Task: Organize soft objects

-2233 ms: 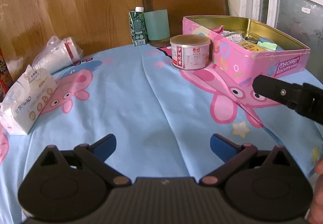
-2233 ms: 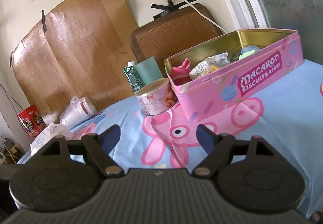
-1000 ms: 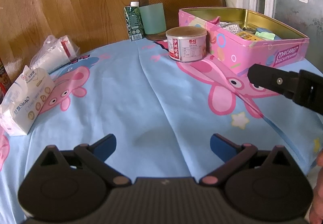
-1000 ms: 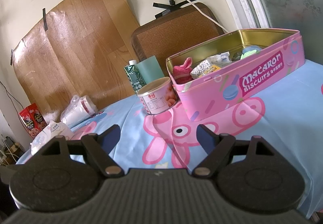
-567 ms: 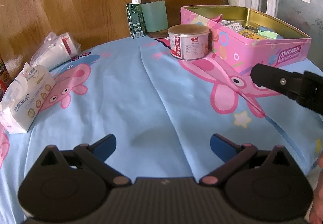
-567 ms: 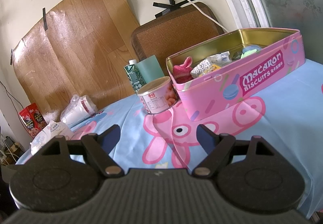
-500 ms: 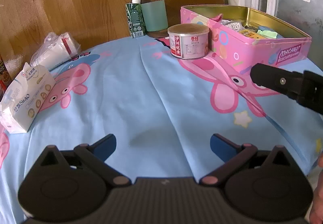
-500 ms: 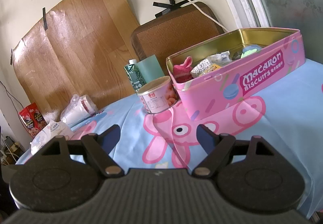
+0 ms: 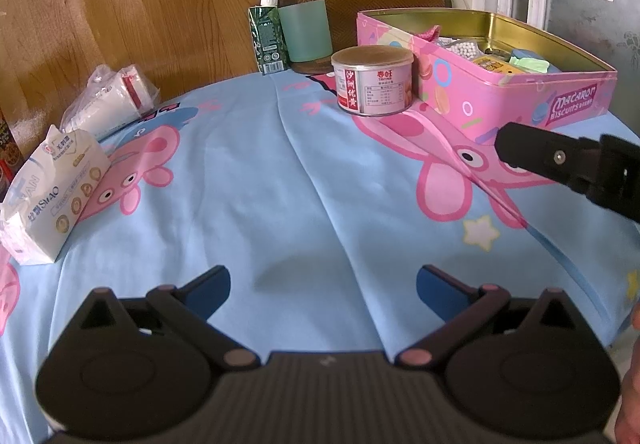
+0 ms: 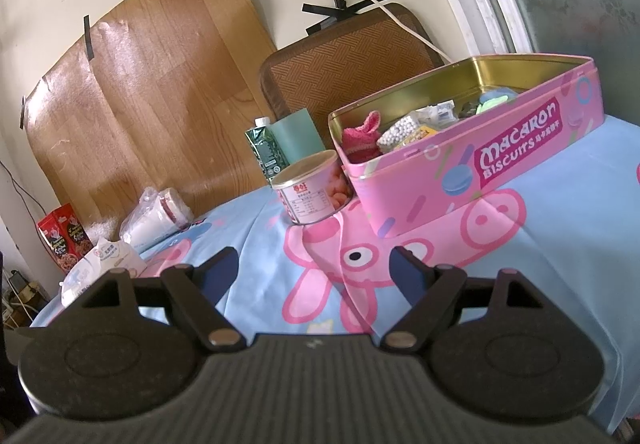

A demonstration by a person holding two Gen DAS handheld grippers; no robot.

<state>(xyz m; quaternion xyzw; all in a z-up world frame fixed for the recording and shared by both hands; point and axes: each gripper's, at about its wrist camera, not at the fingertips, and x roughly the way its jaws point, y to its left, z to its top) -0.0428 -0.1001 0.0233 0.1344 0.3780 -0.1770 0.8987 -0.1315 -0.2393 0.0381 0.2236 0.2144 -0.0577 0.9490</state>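
Almost nothing had changed in the last two seconds. The left gripper (image 9: 322, 286) hung low over the blue pig tablecloth (image 9: 280, 171), and its jaws were spread wide with nothing between them, the same as before. The right gripper (image 10: 314, 270) was also spread wide and empty, and it had stayed just in front of the pink tin (image 10: 480, 163). The left camera only rocked a little, so the tin and the round can (image 9: 372, 79) slid a bit in its view and then came back. In the left view one black finger of the right gripper poked in from the right side, near the front of the tin, in about the same spot as earlier. The soft things looked like they were already in the tin: a pink knitted thing (image 10: 360, 141) sat at the left end, with a bag of little white beads (image 10: 400, 131) next to it and a green thing (image 10: 496, 99) farther back. On the left side of the table lay a tissue pack (image 9: 52, 187) and a bag of paper cups (image 9: 112, 99), well apart from both grippers. A green drink carton (image 9: 268, 39) and a teal cup (image 9: 306, 29) stood behind the can. Because nothing was picked up and nothing was moved, my guess is that the person was either done with the tidying or waiting to choose what to grab next. If more was left, the tissue pack seemed the likely soft thing, and the left gripper was the closer one to it.
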